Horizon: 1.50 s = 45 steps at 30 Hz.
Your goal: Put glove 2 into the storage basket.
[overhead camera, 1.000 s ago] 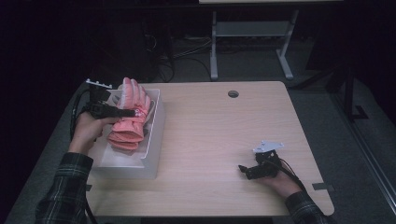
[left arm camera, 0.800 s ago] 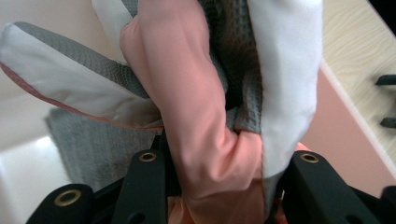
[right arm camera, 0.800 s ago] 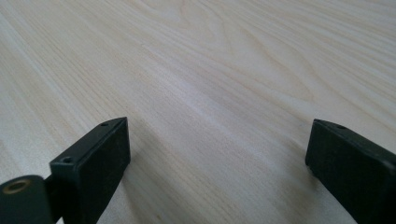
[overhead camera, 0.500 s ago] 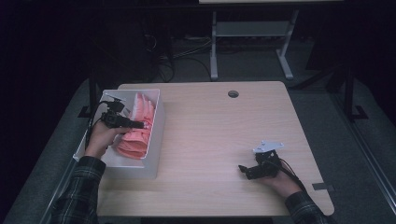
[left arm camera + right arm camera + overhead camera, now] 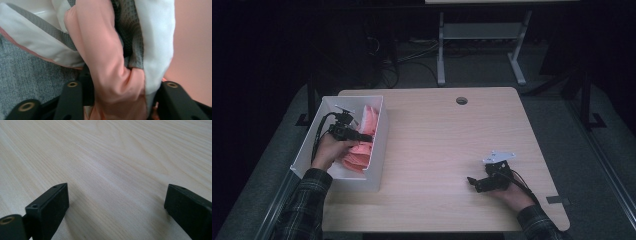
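L gripper point(image 5: 362, 136) w/ jaws clamped on pink garment point(image 5: 110, 65) inside white bin point(image 5: 379, 150) at counter's point(image 5: 452, 145) left edge; R gripper point(image 5: 472, 181) jaws spread, empty, near right-front corner.

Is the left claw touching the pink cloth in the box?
Touching. In the left gripper view the pink cloth is squeezed between the left claw's two jaws. The high view shows that claw down in the white box.

A light wood counter point(image 5: 447, 150) fills the middle of the frame, with a round cable hole point(image 5: 461, 100) near its far edge. A white bin point(image 5: 377, 150) stands on its left edge, overhanging slightly. A grey tape strip point(image 5: 558, 201) lies at lower right.
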Tool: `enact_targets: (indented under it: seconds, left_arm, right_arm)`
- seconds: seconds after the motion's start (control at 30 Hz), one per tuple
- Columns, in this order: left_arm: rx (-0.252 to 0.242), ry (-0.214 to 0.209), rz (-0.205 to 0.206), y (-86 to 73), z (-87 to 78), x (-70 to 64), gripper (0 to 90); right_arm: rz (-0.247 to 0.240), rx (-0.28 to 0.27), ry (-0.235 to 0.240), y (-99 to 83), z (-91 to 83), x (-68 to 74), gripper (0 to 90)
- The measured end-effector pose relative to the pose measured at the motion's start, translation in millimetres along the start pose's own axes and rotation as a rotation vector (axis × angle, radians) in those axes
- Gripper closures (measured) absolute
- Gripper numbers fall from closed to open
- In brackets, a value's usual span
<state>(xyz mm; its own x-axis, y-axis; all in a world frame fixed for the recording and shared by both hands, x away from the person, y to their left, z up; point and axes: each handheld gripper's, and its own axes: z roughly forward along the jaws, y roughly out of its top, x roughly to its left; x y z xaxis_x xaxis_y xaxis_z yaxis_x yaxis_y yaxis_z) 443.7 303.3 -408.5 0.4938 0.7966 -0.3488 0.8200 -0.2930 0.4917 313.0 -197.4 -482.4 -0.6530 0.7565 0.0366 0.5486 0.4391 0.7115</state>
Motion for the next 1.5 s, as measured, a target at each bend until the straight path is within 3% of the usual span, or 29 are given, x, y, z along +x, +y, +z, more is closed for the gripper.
enact_targets:
  seconds: [0.13, 0.3, 0.6, 0.83, 1.03, 1.23, 1.5]
  left_arm:
    - [-0.014, 0.007, -0.004, -0.2, -3.3, 2.7, 33.8]
    - [-0.044, 0.063, 0.023, 1.9, -10.7, 0.8, 17.7]
    - [-0.135, 0.109, 0.051, 9.8, -52.0, -6.5, 13.4]
    - [-0.194, 0.106, 0.09, 16.6, -81.8, -19.0, 13.4]
    - [-0.228, 0.079, 0.149, 23.6, -89.8, -39.5, 13.4]
    - [-0.258, 0.046, 0.219, 32.1, -88.9, -71.5, 13.4]
    - [-0.273, -0.021, 0.318, 35.5, -68.9, -121.8, 13.4]
  right_arm:
    - [0.0, 0.0, 0.0, 0.0, 0.0, 0.0, 5.1]
    - [0.0, 0.0, 0.0, 0.0, 0.0, -0.1, 5.1]
    - [-0.001, 0.0, 0.0, 0.0, 0.1, 0.0, 5.1]
    - [0.0, 0.0, 0.0, 0.0, 0.0, 0.0, 5.1]
    - [0.001, 0.0, 0.0, 0.0, 0.0, 0.0, 5.1]
    - [0.0, 0.0, 0.0, 0.0, 0.0, -0.1, 5.1]
    - [-0.001, 0.0, 0.001, 0.1, 0.3, 0.0, 4.7]
